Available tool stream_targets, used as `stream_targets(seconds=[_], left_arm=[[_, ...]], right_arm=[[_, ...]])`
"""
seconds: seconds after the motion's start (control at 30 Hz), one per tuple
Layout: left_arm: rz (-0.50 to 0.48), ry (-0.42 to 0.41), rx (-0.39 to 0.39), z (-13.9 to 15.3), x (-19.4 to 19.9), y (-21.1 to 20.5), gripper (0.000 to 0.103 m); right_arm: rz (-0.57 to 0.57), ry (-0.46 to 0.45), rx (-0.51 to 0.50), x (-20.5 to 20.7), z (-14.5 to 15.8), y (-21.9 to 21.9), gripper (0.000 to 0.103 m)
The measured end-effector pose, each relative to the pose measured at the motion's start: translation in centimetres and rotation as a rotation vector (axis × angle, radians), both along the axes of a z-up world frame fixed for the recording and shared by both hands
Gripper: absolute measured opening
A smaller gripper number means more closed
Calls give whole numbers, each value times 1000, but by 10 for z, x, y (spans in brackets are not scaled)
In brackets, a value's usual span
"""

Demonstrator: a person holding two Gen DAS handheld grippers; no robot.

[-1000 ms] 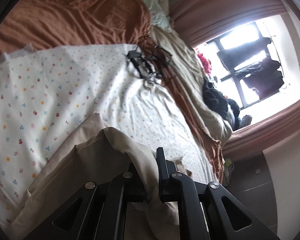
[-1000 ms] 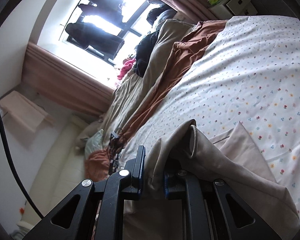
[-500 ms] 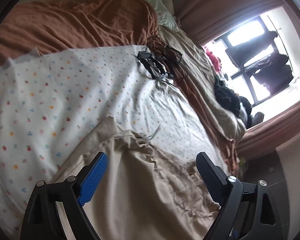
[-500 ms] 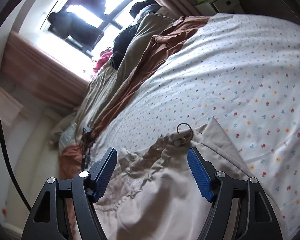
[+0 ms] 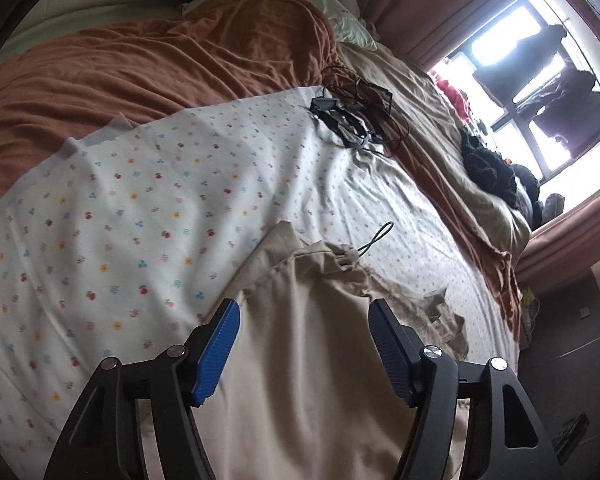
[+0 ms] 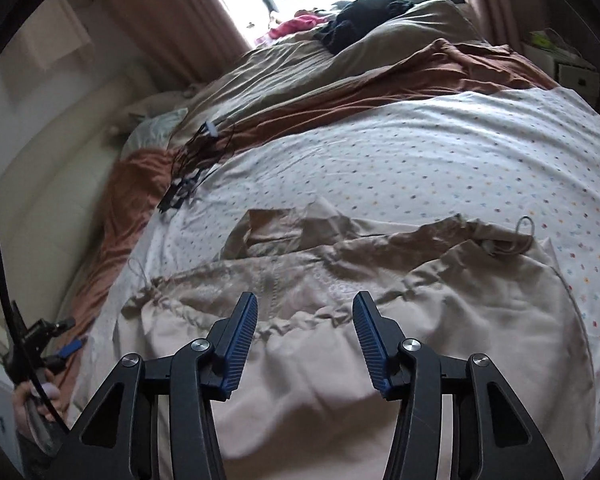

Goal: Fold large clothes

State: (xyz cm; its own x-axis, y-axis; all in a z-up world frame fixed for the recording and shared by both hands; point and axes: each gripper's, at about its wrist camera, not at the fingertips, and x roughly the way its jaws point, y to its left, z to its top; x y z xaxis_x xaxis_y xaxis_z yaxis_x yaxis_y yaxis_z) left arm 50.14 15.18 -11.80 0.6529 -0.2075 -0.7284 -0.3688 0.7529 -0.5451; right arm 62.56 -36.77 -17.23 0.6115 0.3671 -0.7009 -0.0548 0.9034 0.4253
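Observation:
A beige garment (image 5: 312, 360) with a drawstring hem lies folded on the flowered white sheet (image 5: 140, 216). It also shows in the right wrist view (image 6: 380, 320), rumpled, with a cord loop (image 6: 525, 227) at its right corner. My left gripper (image 5: 304, 316) is open and empty, held just above the garment. My right gripper (image 6: 304, 310) is open and empty above the gathered hem. The blue pads (image 6: 242, 336) touch nothing.
A tangle of black cables and devices (image 5: 352, 116) lies at the sheet's far edge. A rust-brown blanket (image 5: 140, 64) and a tan duvet (image 5: 460, 184) bound the sheet. Dark clothes (image 6: 360, 20) are piled by the window. A white nightstand (image 6: 560, 64) stands at right.
Both grippers were shut on folds of the beige garment, then opened and let it drop onto the sheet. Both have since drawn back and turned.

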Motion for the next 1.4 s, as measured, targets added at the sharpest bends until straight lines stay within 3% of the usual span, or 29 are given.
stream_targets(seconds=[0.23,0.53,0.7,0.77,0.8,0.83,0.87,1.13,1.3,1.4], left_arm=[[-23,38,38,-7,-7,18,63],[-66,115,70,-19,-13,35,53],[-136,200,109,-38,-11,31,52],[-163,226,113,-47,-11,30,52],[-172,242,119,-51,-13,30,51],[-175,250,123,-51,-17,30,51],[-174,252,126,-51,-21,30,51],[-201,255,110,-51,-70,16,51],[-134,299,128,-65,-93,27,50],[-104,323,111,-76,-104,37,49]], right_arm=[[121,111,-65,20,-28,62,50],[178,253,-126,45,-81,102,50],[203,303,-187,56,-105,115,46],[196,292,-224,57,-108,118,24],[191,285,-226,58,-108,117,19],[195,276,-209,58,-106,115,6],[199,271,-193,59,-104,113,2],[159,161,-150,63,-72,103,2],[134,99,-158,72,-55,105,2],[131,88,-189,80,-62,111,2]])
